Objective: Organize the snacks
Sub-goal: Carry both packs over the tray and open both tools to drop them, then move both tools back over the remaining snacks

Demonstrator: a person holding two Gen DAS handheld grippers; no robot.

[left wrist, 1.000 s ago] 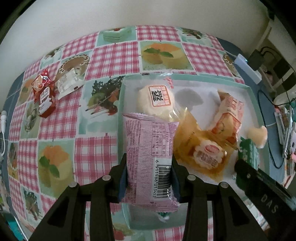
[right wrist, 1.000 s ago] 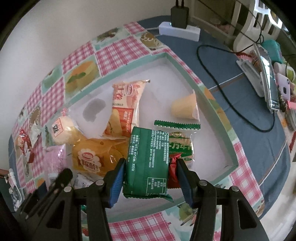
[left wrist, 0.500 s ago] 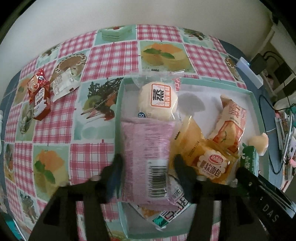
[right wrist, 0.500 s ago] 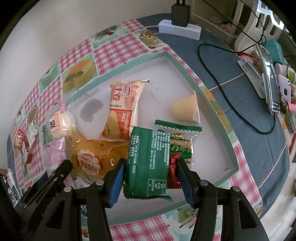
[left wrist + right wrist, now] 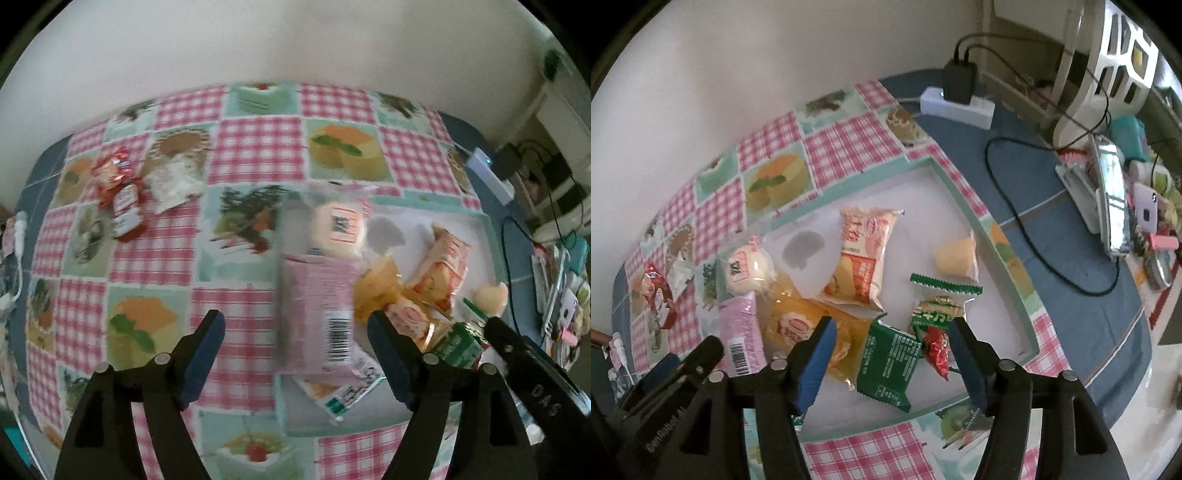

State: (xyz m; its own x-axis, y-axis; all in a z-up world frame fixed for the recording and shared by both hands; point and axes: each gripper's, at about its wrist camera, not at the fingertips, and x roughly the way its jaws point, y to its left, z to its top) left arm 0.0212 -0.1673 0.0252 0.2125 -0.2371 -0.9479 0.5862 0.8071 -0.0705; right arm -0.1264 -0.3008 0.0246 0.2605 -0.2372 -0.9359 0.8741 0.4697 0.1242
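The left gripper [image 5: 295, 334] had just been opened wide; the pink packet [image 5: 317, 314] was seen between its fingers, untouched, lying in the tray [image 5: 493, 236]. The right gripper [image 5: 890, 350] had just been opened too, and the green packet [image 5: 886, 365] was left in the tray between its fingers, clear of both.
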